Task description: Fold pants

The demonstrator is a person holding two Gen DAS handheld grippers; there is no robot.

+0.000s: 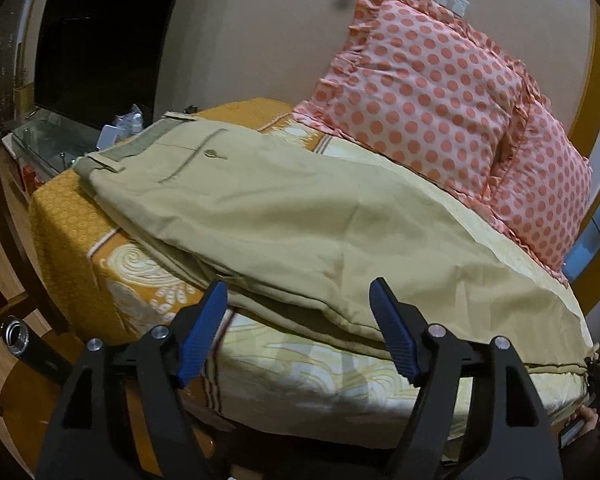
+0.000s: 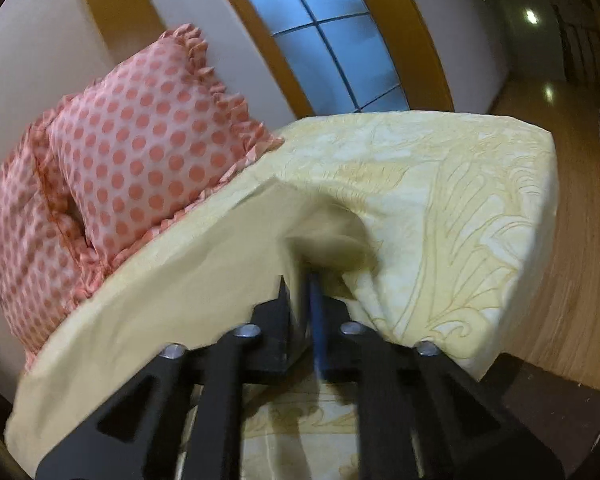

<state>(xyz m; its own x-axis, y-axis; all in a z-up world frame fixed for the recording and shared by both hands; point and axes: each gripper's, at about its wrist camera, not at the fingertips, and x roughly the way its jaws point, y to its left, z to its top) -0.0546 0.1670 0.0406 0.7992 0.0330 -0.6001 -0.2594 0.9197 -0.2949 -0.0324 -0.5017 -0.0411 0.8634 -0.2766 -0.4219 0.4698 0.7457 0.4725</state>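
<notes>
Khaki pants (image 1: 284,216) lie folded lengthwise across the bed, waistband and buttoned back pocket at the far left, legs running right. My left gripper (image 1: 300,296) is open, its blue pads either side of the pants' near edge, just above the bed. My right gripper (image 2: 302,292) is shut on the pants' leg end (image 2: 204,272), which it holds lifted off the bed; the fabric drapes over the fingers and hides the tips.
Two pink polka-dot pillows (image 1: 440,96) lean on the wall behind the pants, also in the right wrist view (image 2: 140,152). The bed has a yellow patterned sheet (image 2: 460,208) and an orange end (image 1: 64,216). A glass stand (image 1: 44,140) and a dark TV sit far left.
</notes>
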